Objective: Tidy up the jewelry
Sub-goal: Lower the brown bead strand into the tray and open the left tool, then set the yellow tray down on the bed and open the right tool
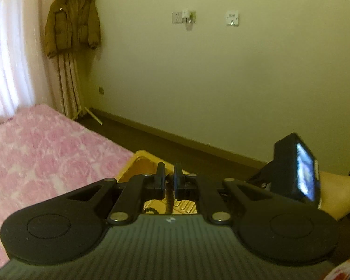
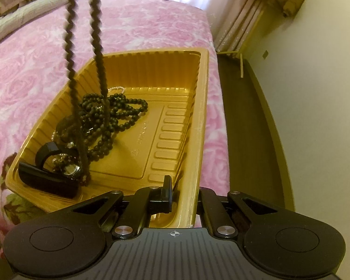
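Note:
A gold plastic tray [image 2: 179, 79] sits on the pink bed. In it lie a heap of dark bead necklaces [image 2: 114, 112], a thin pearl strand [image 2: 116, 89], a black bangle [image 2: 46, 154], a watch [image 2: 70, 169] and a black case [image 2: 46, 182]. My left gripper [image 1: 169, 180] is shut on a dark bead strand [image 1: 168, 199] above the tray [image 1: 137, 163]. That strand [image 2: 94, 30] hangs in two lines from the top of the right wrist view down into the tray. My right gripper [image 2: 183, 194] is shut on the tray's near right wall; its right finger is hidden behind the wall.
The pink floral bedspread [image 2: 140, 28] surrounds the tray. Dark floor [image 2: 247, 121] and a cream wall lie to the right. A brown jacket [image 1: 72, 25] hangs by the curtains. The right gripper's camera [image 1: 298, 170] and a hand show at the right of the left wrist view.

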{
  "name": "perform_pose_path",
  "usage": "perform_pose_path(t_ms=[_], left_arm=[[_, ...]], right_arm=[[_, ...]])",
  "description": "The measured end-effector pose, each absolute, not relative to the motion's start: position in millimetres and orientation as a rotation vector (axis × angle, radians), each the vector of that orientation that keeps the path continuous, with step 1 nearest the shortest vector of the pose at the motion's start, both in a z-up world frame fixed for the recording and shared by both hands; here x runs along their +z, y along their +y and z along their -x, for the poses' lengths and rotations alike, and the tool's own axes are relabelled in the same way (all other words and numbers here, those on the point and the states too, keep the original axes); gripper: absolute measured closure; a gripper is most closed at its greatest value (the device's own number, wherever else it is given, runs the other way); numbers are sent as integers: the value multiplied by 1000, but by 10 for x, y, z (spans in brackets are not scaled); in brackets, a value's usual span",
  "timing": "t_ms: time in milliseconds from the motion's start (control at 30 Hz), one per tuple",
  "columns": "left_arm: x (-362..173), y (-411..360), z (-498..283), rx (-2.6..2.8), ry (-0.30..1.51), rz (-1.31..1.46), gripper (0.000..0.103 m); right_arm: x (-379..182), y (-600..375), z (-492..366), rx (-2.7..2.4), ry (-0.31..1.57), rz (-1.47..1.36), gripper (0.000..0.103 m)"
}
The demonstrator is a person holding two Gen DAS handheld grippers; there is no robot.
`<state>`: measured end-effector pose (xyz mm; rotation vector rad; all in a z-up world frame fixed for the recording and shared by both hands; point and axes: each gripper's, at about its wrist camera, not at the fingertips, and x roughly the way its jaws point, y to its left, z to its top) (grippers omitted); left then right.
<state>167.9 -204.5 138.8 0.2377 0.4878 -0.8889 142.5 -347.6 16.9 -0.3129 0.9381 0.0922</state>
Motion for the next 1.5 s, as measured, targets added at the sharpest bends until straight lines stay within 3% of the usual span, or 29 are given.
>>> perform_pose_path(t_ms=[133, 233, 600, 767, 800, 833, 867, 900, 933, 1133, 1500], left_arm=[[1257, -2040, -1809, -869, 530, -211, 97], [1224, -1905, -1854, -848, 542, -188, 87], [907, -958, -1648, -581, 600, -26, 75], [691, -549, -1384, -406, 647, 53, 56], [657, -478, -1328, -379, 656, 77, 53], [615, -407, -1268, -350, 665, 103, 42], [587, -356, -1225, -328, 668, 122, 31], [557, -306, -1166, -306, 667, 144, 28], [529, -288, -1114, -297, 667, 159, 24], [423, -255, -798, -236, 658, 203, 4], [159, -560, -439, -191, 761, 206, 1]], right_arm=[[127, -3595, -1465, 117, 948, 257, 99], [78, -3728, -1503, 142, 964, 187, 99], [-108, -4181, -1511, 173, 925, -117, 99], [-93, -4331, -1471, 193, 868, -246, 98], [-76, -4357, -1454, 194, 859, -264, 93], [-55, -4378, -1433, 181, 846, -276, 75], [-18, -4400, -1400, 165, 821, -286, 44], [20, -4426, -1366, 150, 797, -295, 31], [68, -4449, -1325, 131, 773, -301, 25], [429, -4332, -1010, 6, 706, -226, 25], [489, -3467, -467, 104, 771, -98, 23]])
